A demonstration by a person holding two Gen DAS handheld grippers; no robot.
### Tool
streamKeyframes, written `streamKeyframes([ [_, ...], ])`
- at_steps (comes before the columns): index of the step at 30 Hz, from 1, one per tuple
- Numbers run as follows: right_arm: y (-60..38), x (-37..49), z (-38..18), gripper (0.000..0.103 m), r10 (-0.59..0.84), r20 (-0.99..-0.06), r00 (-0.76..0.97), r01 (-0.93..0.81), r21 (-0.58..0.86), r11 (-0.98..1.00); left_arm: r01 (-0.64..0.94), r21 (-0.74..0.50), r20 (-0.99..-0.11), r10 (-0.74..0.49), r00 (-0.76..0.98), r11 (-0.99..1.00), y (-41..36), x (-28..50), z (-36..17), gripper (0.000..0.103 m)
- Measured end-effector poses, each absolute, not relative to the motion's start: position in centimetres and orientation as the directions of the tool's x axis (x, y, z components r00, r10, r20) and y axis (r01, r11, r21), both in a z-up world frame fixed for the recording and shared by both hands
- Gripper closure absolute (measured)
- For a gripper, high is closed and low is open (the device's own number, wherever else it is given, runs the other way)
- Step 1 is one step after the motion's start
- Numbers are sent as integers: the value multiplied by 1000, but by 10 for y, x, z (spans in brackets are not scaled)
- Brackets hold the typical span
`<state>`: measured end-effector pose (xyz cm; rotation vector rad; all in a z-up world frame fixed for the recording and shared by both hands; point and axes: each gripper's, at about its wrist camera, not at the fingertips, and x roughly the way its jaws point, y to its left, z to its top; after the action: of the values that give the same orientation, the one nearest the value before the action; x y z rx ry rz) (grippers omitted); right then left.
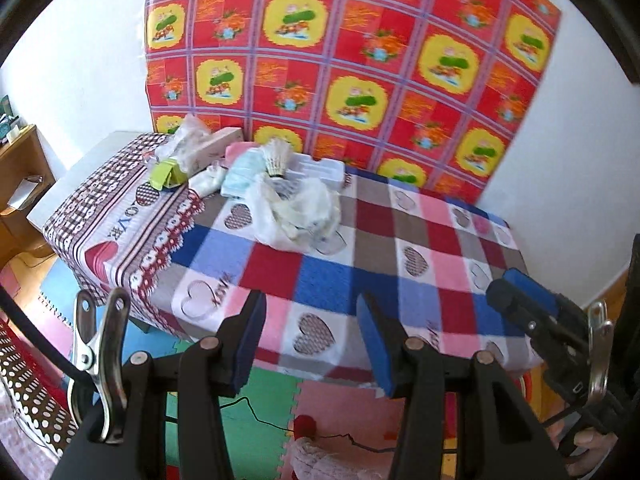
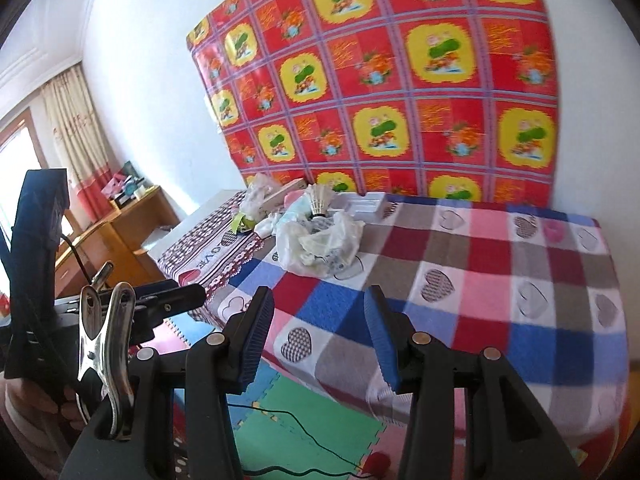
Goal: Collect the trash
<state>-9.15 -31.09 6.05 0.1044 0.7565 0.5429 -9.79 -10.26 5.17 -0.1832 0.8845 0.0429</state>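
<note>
Near: the left claw and the right claw both stand open and empty, off the near edge of the tabletop. Far left: the trash, a crumpled plastic bag with a shuttlecock and a green wrapper behind it. Risk: the thin bag may slip from the pads or spill, and the light shuttlecock may be knocked away.
</note>
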Motion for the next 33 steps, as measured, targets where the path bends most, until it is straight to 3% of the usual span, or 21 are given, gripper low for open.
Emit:
streamKeyframes([
  [18,-228,26,30,55,561,-658,502,-496,312,810,-188,-122,-793,18,609,975,-20,9,29,54],
  [33,-173,69,23,55,431,-683,589,-323,290,901,-23,-68,-842,-45,538,997,60,101,-11,54],
])
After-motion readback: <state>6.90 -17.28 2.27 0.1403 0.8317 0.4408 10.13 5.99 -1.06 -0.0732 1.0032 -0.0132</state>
